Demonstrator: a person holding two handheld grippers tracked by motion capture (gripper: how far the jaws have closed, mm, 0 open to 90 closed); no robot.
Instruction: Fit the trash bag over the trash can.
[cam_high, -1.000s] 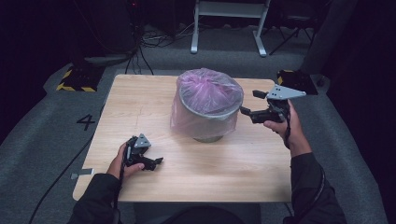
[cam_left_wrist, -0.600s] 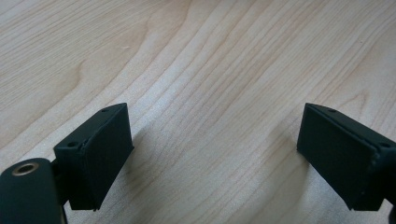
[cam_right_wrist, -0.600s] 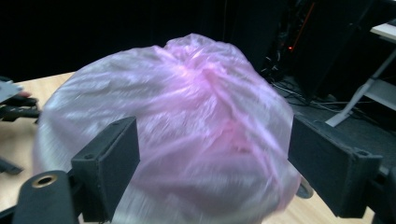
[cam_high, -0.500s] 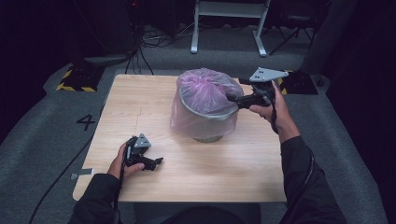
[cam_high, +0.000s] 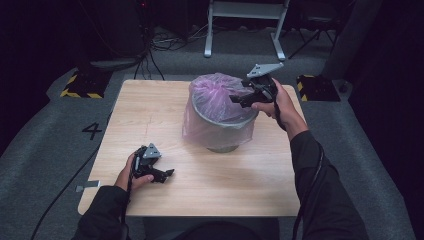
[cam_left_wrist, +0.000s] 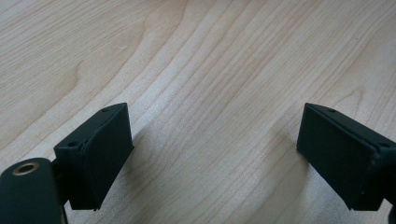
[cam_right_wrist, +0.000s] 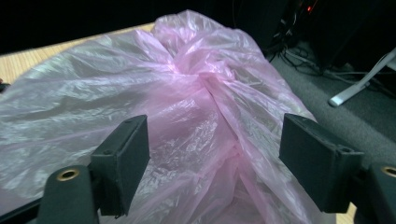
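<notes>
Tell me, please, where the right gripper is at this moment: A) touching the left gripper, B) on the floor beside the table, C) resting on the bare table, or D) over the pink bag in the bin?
D: the right gripper hangs over the pink bag that lines the bin, its jaws apart above the crumpled plastic.
</notes>
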